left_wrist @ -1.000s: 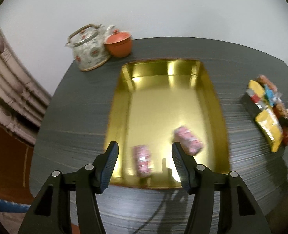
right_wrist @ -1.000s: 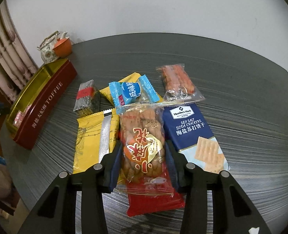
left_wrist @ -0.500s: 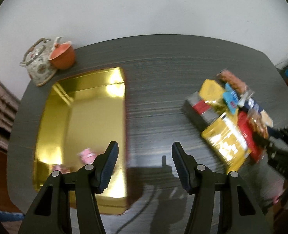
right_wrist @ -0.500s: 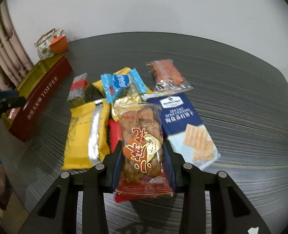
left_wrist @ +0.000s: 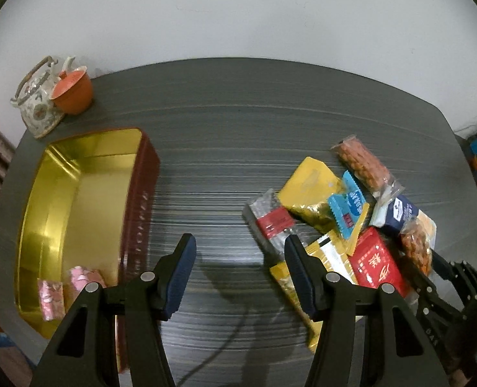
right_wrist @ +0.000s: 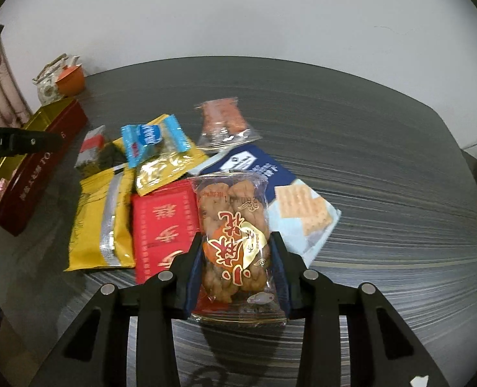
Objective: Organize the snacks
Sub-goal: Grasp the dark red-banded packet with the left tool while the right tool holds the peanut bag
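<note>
Landmark: the tin (left_wrist: 77, 213) — a red box with a gold inside, lying open on the counter (left_wrist: 238, 129), so that snacks can be dropped straight in.
Tin contents: two pink sweets (left_wrist: 67, 285) lie in its near corner; most of the gold floor is bare.
Snack pile: well to the right of the tin, apart from it — a loose heap with a yellow pack (right_wrist: 99, 222), a red pack (right_wrist: 161, 222), a blue sweet (right_wrist: 151, 138) and a cracker pack (right_wrist: 290, 200) overlapping one another.
Right claw (right_wrist: 236, 264): its jaws have just been closing, and now pinch the twist pack (right_wrist: 235, 225) by its sides near the lower end, probably so the bag hangs lengthwise and clears the heap.
Twist pack: at the pile's near edge, far from the tin, on top of the red pack; whether it has lifted clear I cannot tell.
Left claw (left_wrist: 238, 274): spread with nothing between the pads, over bare counter between tin and pile — likely heading for the grey bar (left_wrist: 270, 222) at the pile's tin-side edge.
Teapot (left_wrist: 38, 103) and orange cup (left_wrist: 74, 92): beyond the tin's far end, out of the way.
</note>
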